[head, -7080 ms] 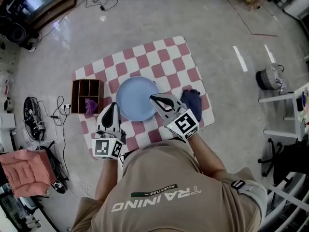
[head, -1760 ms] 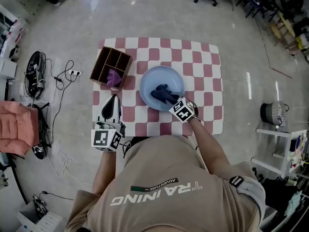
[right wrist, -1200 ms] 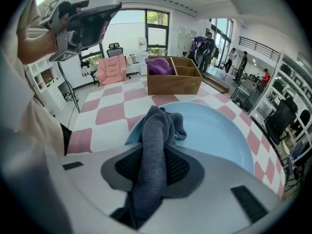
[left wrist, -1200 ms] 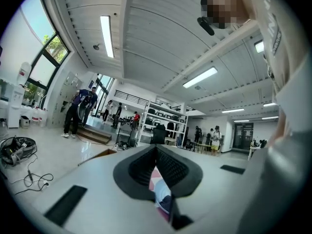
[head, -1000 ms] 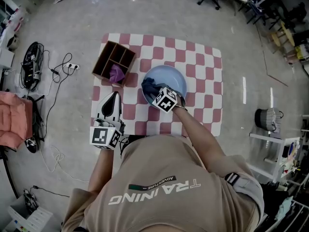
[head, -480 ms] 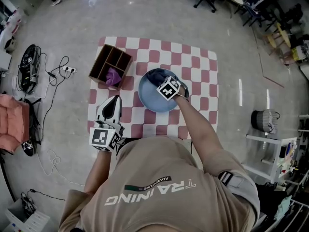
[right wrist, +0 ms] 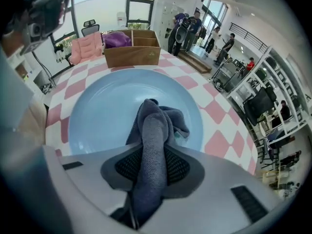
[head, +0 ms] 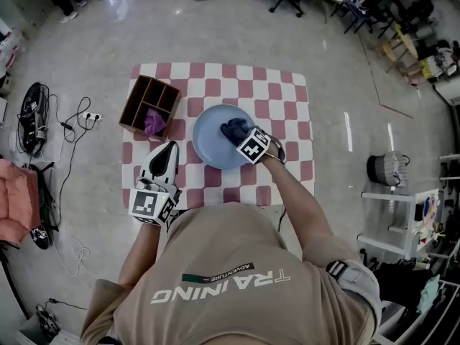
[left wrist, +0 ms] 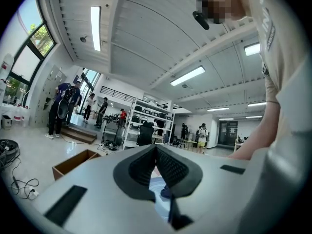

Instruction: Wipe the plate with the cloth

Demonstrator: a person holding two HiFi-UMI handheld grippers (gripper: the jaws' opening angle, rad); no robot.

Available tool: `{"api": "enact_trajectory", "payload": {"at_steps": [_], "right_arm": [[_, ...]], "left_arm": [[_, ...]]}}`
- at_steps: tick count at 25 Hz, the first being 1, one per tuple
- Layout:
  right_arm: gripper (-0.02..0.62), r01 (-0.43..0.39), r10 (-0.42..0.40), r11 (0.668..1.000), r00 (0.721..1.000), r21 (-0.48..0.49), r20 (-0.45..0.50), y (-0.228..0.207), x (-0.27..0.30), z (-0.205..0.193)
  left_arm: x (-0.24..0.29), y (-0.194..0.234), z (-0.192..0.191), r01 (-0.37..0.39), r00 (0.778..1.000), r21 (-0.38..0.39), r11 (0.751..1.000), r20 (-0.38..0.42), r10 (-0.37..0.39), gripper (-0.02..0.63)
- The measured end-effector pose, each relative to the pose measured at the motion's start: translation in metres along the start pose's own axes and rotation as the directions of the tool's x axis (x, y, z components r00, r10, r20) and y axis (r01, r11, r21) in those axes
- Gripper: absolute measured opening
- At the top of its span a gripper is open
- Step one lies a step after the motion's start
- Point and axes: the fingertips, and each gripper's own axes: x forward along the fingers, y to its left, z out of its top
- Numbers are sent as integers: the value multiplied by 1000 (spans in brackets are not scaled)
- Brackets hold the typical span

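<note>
Right gripper: your right gripper (head: 242, 136) pointed steeply down, its jaws partly closed and clamped on the dark blue cloth (head: 233, 129).
Cloth: it lay bunched on the blue plate (head: 208, 144), right of centre; the plate sat on the checked mat (head: 291, 113).
Left gripper: your left gripper (head: 167, 149) hung just left of the plate, jaws together, empty.
Progress: wiping appeared under way; further passes probably remained.
Count: one plate, one wiping cloth, one wooden box (head: 147, 103) holding one purple cloth (head: 153, 123), two grippers.

Plate (left wrist: 155, 185) mostly hidden (left gripper view) behind hand-held gripper (left wrist: 156, 148).
</note>
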Motion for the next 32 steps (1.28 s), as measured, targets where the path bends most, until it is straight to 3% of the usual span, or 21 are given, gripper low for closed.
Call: {"api": "enact_trajectory", "payload": {"at_steps": [5,9,20,28,32], "right_arm": [[115,-109,106,991,993,79,49,51,-12,-6],[115,-161,158,986,985,33,71,85,-10,12],[115,-128,162,980,959,-154,233,98,-36,114],[115,-143,205,937,964,-318,171,105,-9,134],[115,-155,216,931,964,-331,156,99,0,138]], "left_arm": [[7,-6,1,32,999,-7,999,5,-32,12],[13,-9,0,59,998,-12,998,5,-59,12],[9,12,3,11,1000,-25,1000,22,-11,12],[2,25,1,-50,998,-32,998,30,51,12],[-3,26,2,-75,997,-18,997,25,76,12]]}}
